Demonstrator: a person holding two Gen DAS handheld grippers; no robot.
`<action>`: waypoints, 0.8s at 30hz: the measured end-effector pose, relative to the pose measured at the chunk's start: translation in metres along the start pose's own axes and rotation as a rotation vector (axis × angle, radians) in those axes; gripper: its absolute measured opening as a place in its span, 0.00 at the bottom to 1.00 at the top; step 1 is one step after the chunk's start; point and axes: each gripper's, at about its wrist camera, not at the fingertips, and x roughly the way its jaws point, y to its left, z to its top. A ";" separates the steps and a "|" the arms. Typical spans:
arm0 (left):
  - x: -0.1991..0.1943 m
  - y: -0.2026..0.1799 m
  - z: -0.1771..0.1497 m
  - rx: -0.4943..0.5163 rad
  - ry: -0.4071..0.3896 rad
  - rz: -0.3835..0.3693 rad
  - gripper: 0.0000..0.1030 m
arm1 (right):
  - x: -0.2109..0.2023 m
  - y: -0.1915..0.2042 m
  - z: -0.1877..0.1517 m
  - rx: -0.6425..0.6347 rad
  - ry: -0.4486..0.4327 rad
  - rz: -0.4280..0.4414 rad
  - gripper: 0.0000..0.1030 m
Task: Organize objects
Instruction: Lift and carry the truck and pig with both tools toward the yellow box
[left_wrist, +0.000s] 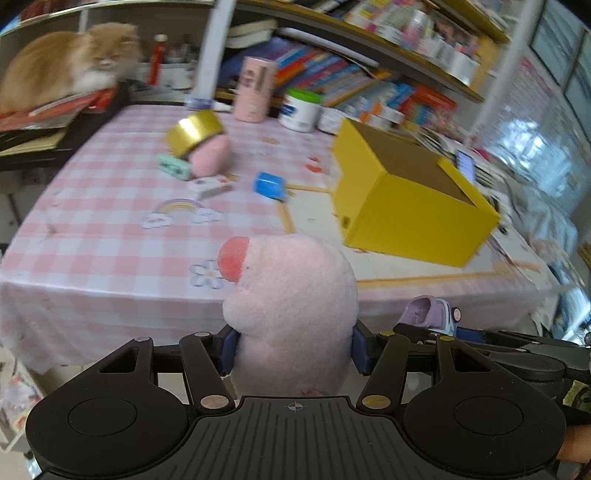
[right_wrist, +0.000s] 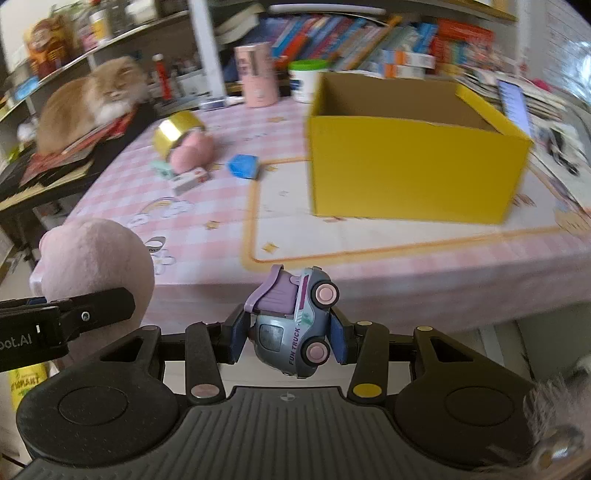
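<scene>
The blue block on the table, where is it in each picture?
Left wrist view: the blue block lies just left of the middle, on the table left of the yellow box.
Right wrist view: the blue block lies left of the middle, again left of the yellow box.
Shared landmark: the yellow box.

This is a lived-in room of a home, likely a study or family room. A table (right_wrist: 221, 206) is spread with a pink-and-white checked cloth printed with rainbows and flowers. Behind it, shelves (left_wrist: 424, 74) are crammed with colourful books and boxes stacked at all angles. A long-haired ginger-and-white cat (right_wrist: 92, 103) lies on a pile of books on a side surface. Jars, a pink canister (right_wrist: 256, 75) and a white tub with a green lid (right_wrist: 304, 79) crowd the table's far edge.
</scene>
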 end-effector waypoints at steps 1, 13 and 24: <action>0.002 -0.004 0.000 0.012 0.005 -0.012 0.55 | -0.003 -0.004 -0.002 0.015 -0.001 -0.011 0.41; 0.021 -0.046 0.001 0.119 0.057 -0.125 0.55 | -0.027 -0.049 -0.024 0.149 0.003 -0.132 0.41; 0.026 -0.064 0.010 0.156 0.045 -0.161 0.55 | -0.036 -0.067 -0.021 0.188 -0.013 -0.177 0.41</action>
